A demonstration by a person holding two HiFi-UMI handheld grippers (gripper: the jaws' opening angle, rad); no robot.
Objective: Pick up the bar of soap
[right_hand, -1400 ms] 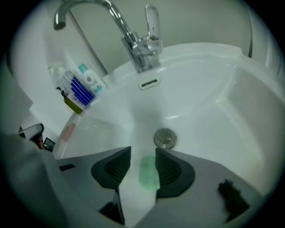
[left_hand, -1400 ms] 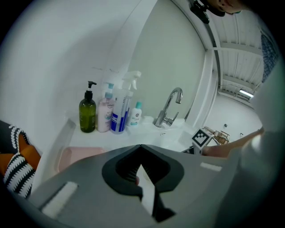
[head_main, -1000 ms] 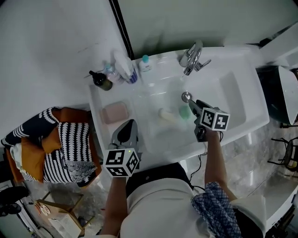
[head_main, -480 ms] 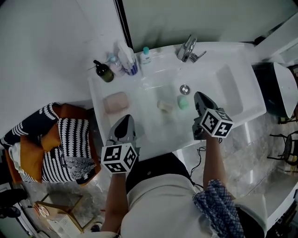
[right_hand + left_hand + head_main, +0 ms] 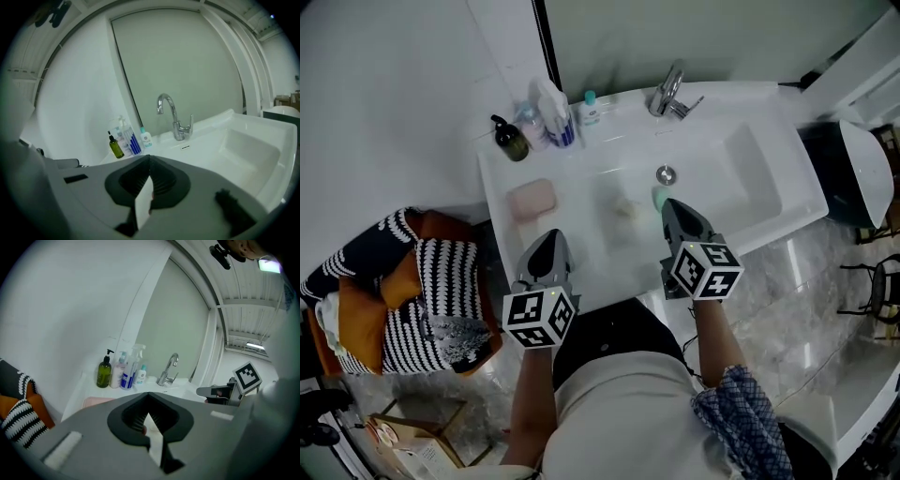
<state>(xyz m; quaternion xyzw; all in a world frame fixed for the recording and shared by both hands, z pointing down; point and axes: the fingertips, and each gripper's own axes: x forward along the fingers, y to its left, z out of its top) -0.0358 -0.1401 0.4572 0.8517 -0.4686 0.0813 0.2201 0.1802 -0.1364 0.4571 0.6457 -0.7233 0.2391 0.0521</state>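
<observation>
The person stands on a grey marbled floor, both forearms stretched forward, each hand holding one tool. Ahead, a white bench with a sunken basin stands against a pale wall. A striped cushion lies on the floor left of the basin.

The left tool hangs over the bench's near edge, left of the basin, its jaws pressed together on nothing. The right tool points over the basin's near half, its jaws likewise meeting and empty.

One pink bar of soap lies flat on the bench left of the basin, just beyond the left tool's tip. In the basin sit one pale lump, one green piece and the drain. One faucet stands at the basin's far rim, and four bottles cluster at its far-left corner.
</observation>
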